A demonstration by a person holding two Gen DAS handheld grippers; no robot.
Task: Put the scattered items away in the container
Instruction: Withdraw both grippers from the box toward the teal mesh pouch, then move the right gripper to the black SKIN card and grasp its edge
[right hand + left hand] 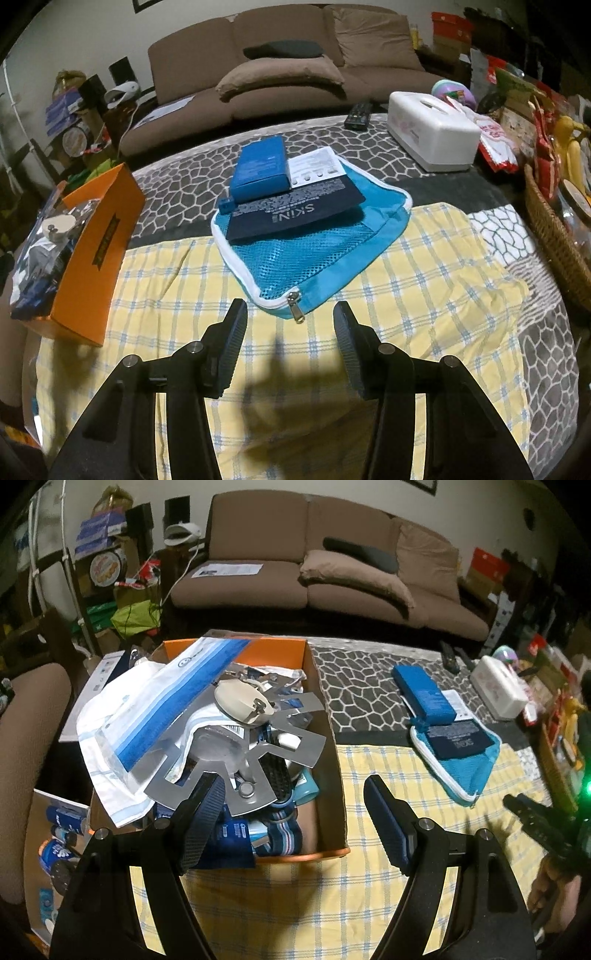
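Observation:
An orange cardboard box (325,701) (99,236) sits at the table's left, heaped with packets, a silver star-shaped foil piece (236,753) and a beige round item (240,701). My left gripper (295,794) is open and empty, its left finger over the box's near corner. A turquoise mesh pouch (314,251) (458,760) lies mid-table with a dark navy packet (291,214), a blue box (260,168) and a white leaflet (317,166) on it. My right gripper (290,325) is open and empty, just short of the pouch's zipper pull (297,308).
A yellow checked cloth (369,332) covers the near table, a grey stone-pattern cloth (184,177) the far part. A white tissue box (432,129), a remote (358,114), a wicker basket (554,229) and snack bags stand at the right. A brown sofa (314,565) is behind.

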